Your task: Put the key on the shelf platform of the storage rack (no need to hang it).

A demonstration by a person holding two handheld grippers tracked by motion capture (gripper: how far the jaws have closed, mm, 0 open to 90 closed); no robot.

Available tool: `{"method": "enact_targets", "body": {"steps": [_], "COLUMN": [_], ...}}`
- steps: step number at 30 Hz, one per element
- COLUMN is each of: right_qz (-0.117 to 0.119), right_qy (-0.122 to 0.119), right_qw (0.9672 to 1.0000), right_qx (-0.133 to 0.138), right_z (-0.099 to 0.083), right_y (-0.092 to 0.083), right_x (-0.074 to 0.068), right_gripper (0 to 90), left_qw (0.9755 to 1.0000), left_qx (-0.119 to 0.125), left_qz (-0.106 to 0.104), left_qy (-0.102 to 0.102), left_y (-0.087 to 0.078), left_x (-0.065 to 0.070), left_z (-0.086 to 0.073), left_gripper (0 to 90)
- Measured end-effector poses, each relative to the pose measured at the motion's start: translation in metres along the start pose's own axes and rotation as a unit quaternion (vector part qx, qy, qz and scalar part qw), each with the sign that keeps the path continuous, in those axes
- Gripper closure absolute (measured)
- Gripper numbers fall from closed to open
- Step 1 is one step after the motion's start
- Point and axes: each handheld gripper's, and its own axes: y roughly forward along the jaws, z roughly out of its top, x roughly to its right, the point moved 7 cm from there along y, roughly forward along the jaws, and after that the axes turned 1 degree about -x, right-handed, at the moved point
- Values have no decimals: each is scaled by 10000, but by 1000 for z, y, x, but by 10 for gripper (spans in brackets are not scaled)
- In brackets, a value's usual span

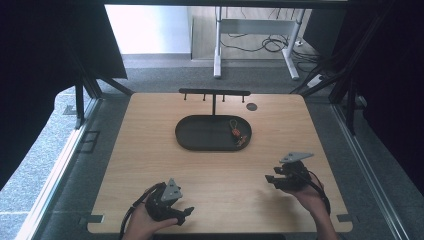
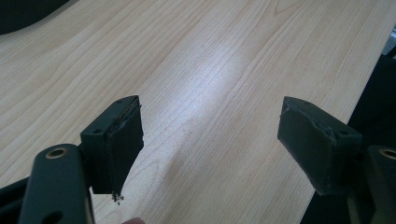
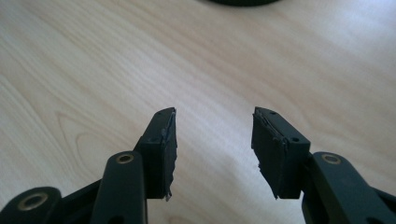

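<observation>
Looking down from the high view, we see the black oval tray (image 1: 200,134) mid-frame holding an orange keyring (image 1: 237,132); our left gripper (image 2: 210,140) gapes wide and our right gripper (image 3: 214,144) stands half open, both empty over bare tabletop (image 3: 93,70).

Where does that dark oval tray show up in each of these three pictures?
High view: the oval tray sits in the middle of the wooden table, in front of a small black rack.
Left gripper view: a dark curved edge at the top left corner may be the tray; I cannot be sure.
Right gripper view: its rim peeks in at the top edge.
Shared landmark: the light wood tabletop.
</observation>
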Motion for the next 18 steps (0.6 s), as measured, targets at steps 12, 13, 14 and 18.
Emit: {"method": "enact_targets", "body": {"steps": [12, 13, 14, 18], "right_qz": [-99, -157, -183, -294], "right_qy": [54, 1, -10, 43], "right_qw": [9999, 9997, 9997, 9994], "right_qx": [124, 162, 173, 197], "right_z": [-11, -11, -11, -17], "right_y": [-3, -5, -6, -9], "right_x": [-2, -4, -5, -5], "right_gripper": [471, 462, 451, 406], "left_qw": [10000, 10000, 10000, 10000], "left_qx": [-22, -19, -20, 70], "left_qz": [-10, -1, 12, 62], "left_qy": [61, 66, 68, -16], "left_y": [2, 1, 0, -6], "left_x": [3, 3, 3, 0], "left_z": [1, 1, 2, 3], "left_gripper": [228, 228, 228, 228]}}
